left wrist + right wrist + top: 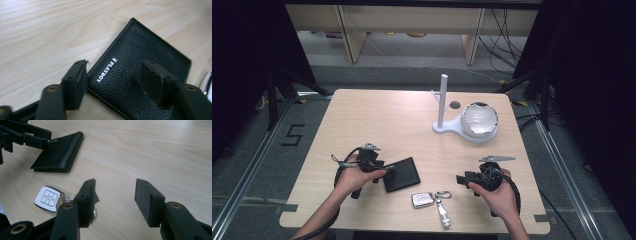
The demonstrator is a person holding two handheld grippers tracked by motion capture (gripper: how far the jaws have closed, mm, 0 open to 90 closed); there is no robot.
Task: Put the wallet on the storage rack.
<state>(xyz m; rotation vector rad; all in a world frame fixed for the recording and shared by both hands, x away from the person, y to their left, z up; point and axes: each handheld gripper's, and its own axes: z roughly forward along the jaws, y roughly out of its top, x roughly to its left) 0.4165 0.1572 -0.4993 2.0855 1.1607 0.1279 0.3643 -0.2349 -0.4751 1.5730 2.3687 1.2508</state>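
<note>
Left gripper positioned at black wallet.
Wallet lies flat on worktop, left of car key; left fingers are spread astride its corner, nothing gripped. Right gripper fingers held open, empty.

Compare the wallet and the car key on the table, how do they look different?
The wallet is black, grained leather with white stitching; the car key is white and silver with buttons. The wallet is clearly larger and a plain flat rectangle, while the car key has a ring and metal fob trailing from it. The left gripper straddles a wallet corner with its jaws open; nothing touches the car key. Both lie flat on the table.
</note>
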